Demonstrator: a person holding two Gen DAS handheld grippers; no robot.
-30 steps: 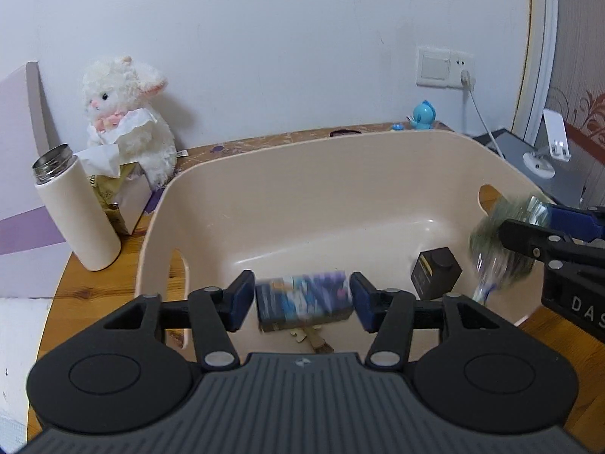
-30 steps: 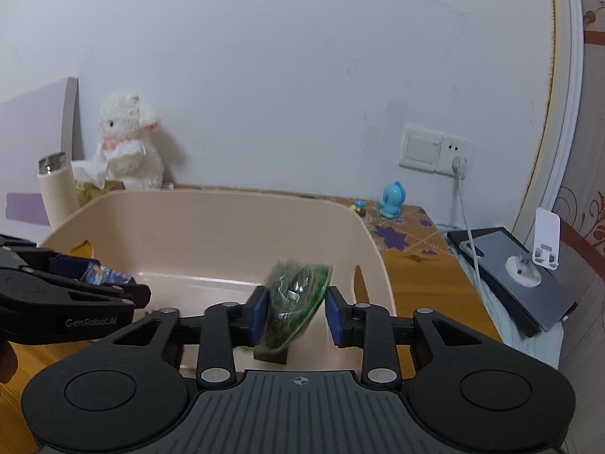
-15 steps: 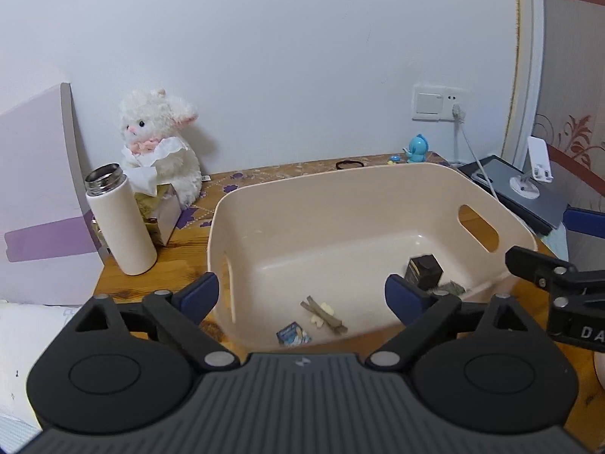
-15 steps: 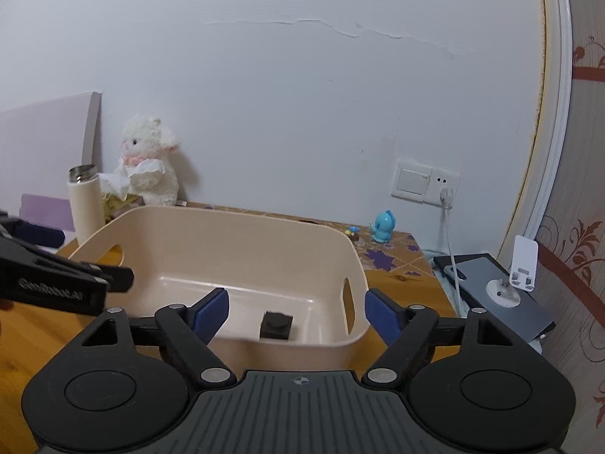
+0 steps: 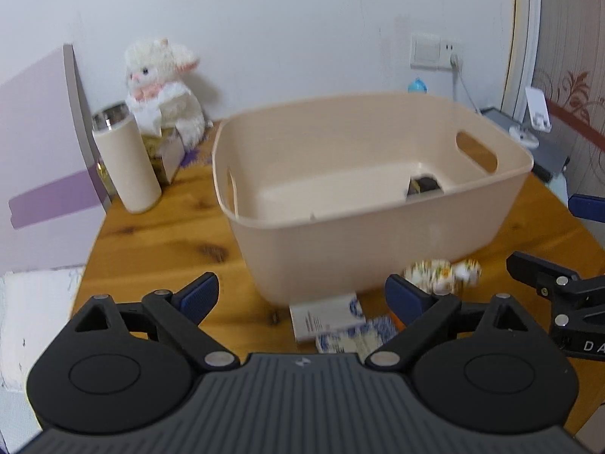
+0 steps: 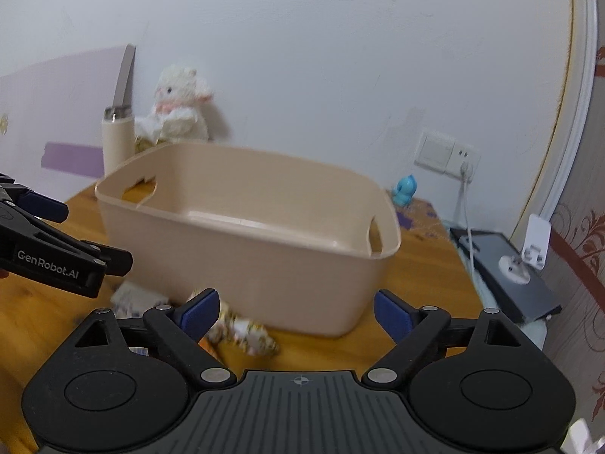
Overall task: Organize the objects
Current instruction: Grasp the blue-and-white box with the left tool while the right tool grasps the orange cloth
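A beige plastic basket (image 5: 378, 223) stands on the wooden table, also in the right wrist view (image 6: 264, 261); a small dark box (image 5: 423, 185) lies inside. In front of it lie a white booklet (image 5: 325, 317), a blue-patterned packet (image 5: 355, 336) and a floral wrapped packet (image 5: 438, 276), the last also in the right wrist view (image 6: 245, 333). My left gripper (image 5: 302, 295) is open and empty, low over the booklet. My right gripper (image 6: 295, 310) is open and empty in front of the basket, with the floral packet by its left finger.
A cream flask (image 5: 128, 162), a tissue box (image 5: 166, 151) and a white plush lamb (image 5: 162, 83) stand at the back left. A purple board (image 5: 38, 143) leans at the left. A blue toy (image 6: 404, 189), a wall socket with cable (image 6: 461, 159) and a grey device (image 6: 506, 272) are at the right.
Both grippers let go of their items over the basket, opened wide, and pulled back and down to the table in front of the basket. The loose packets have come into view.
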